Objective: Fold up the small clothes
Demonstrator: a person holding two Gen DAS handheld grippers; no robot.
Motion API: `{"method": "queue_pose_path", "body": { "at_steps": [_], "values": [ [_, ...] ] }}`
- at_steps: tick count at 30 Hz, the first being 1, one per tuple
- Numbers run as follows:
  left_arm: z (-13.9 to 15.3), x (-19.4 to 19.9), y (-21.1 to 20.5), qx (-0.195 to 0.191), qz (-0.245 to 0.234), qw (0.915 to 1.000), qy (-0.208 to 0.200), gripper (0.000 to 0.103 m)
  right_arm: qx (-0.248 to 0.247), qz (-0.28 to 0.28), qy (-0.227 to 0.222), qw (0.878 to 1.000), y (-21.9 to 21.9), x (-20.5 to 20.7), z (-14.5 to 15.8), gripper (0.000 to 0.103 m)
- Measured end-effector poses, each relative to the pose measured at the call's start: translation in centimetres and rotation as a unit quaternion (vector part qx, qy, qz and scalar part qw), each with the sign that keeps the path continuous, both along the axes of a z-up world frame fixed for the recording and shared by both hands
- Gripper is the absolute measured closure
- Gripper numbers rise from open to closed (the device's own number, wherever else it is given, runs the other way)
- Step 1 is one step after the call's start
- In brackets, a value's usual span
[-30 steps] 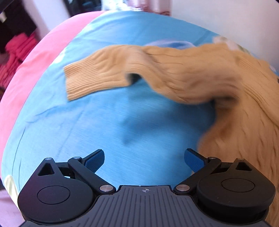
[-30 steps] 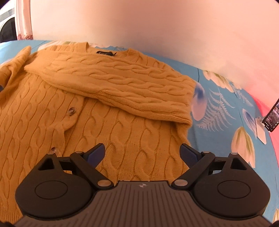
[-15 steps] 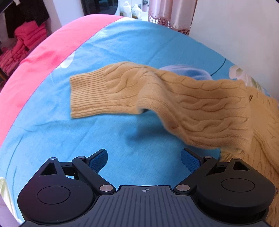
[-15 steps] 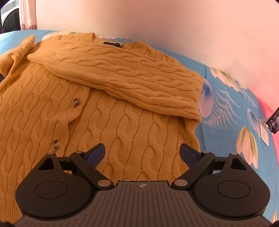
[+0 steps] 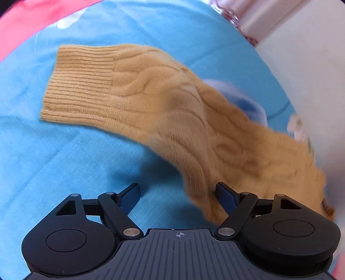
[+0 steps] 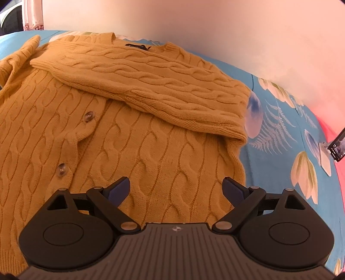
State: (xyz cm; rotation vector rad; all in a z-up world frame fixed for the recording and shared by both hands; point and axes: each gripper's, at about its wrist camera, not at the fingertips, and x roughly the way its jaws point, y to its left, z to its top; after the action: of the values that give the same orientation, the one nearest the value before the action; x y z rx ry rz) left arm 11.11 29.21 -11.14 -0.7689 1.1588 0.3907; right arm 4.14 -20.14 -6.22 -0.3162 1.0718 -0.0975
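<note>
A mustard cable-knit cardigan (image 6: 129, 150) lies buttoned on the blue bedsheet (image 6: 280, 155). One sleeve (image 6: 151, 86) is folded across its chest. The other sleeve (image 5: 168, 116) stretches out to the left over the sheet, its ribbed cuff (image 5: 82, 81) flat at the far end. My left gripper (image 5: 177, 193) is open just above the sheet, close to the sleeve's near edge, holding nothing. My right gripper (image 6: 175, 191) is open and empty over the cardigan's lower front, near two buttons (image 6: 62, 169).
The sheet (image 5: 54, 161) has a flower print on the right side (image 6: 304, 172). A pink cover (image 5: 32, 19) borders the bed's far left. A pale wall (image 6: 194, 25) runs behind the bed. A phone on a stand (image 6: 338, 148) sits at the right edge.
My left gripper has moved closer to the outstretched sleeve, which now fills more of its view. My right gripper has shifted slightly over the cardigan body. Both stay open.
</note>
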Motion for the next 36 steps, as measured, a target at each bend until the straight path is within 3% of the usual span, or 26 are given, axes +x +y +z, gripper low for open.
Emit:
{"method": "queue_pose_path", "body": {
  "at_steps": [9,10,12,16,18,19,21,23,25,28,29,30,31,33,34,36],
  "values": [
    [-0.5,2.4,3.9,-0.079,0.090,0.9922,-0.036,0.000,0.004,-0.023,0.003,1.000,-1.3,-0.4,-0.5,0.009],
    [-0.4,2.8,4.1,-0.078,0.090,0.9924,-0.032,0.010,0.005,-0.026,0.003,1.000,-1.5,-0.4,-0.5,0.009],
    [0.0,3.6,3.9,-0.071,0.078,0.9939,-0.032,0.017,0.005,-0.030,0.002,1.000,-1.8,-0.4,-0.6,0.009],
    [4.4,5.0,0.7,0.012,0.004,0.9972,-0.074,0.019,0.010,-0.044,0.002,0.999,-2.5,-0.2,-0.7,0.009],
    [7.3,5.3,-2.4,0.056,-0.058,0.9902,-0.114,0.020,0.012,-0.051,0.004,0.999,-2.7,0.0,-0.9,0.009],
    [8.8,5.5,-4.6,0.080,-0.097,0.9828,-0.135,0.020,0.013,-0.053,0.005,0.998,-2.8,0.1,-1.0,0.009],
    [11.7,5.1,-9.7,0.136,-0.184,0.9570,-0.179,0.021,0.013,-0.053,0.004,0.998,-2.7,0.3,-1.0,0.009],
    [13.8,4.0,-15.2,0.176,-0.278,0.9165,-0.229,0.021,0.014,-0.050,0.002,0.999,-2.5,0.3,-1.0,0.009],
    [15.0,1.9,-21.2,0.221,-0.385,0.8530,-0.275,0.022,0.016,-0.051,0.000,0.999,-2.4,0.3,-1.0,0.009],
    [14.2,-3.0,-29.1,0.287,-0.544,0.7246,-0.311,0.021,0.021,-0.057,0.000,0.998,-2.6,0.3,-1.0,0.009],
    [13.5,-4.3,-30.6,0.293,-0.579,0.6942,-0.312,0.021,0.023,-0.059,0.000,0.998,-2.6,0.2,-1.0,0.009],
    [12.7,-5.4,-31.8,0.291,-0.607,0.6728,-0.307,0.020,0.024,-0.063,0.000,0.998,-2.8,0.2,-1.0,0.009],
    [11.7,-6.1,-32.6,0.287,-0.627,0.6614,-0.295,0.020,0.027,-0.066,-0.001,0.997,-2.9,0.1,-1.0,0.009],
    [10.0,-6.6,-33.2,0.294,-0.641,0.6575,-0.265,0.020,0.033,-0.075,-0.004,0.997,-3.2,0.0,-0.9,0.009],
    [9.4,-6.8,-33.2,0.298,-0.641,0.6611,-0.252,0.019,0.038,-0.079,-0.006,0.996,-3.4,-0.1,-0.8,0.009],
    [8.6,-7.3,-32.3,0.290,-0.633,0.6801,-0.229,0.014,0.055,-0.088,-0.015,0.995,-3.8,-0.1,-0.5,0.009]
  ]
}}
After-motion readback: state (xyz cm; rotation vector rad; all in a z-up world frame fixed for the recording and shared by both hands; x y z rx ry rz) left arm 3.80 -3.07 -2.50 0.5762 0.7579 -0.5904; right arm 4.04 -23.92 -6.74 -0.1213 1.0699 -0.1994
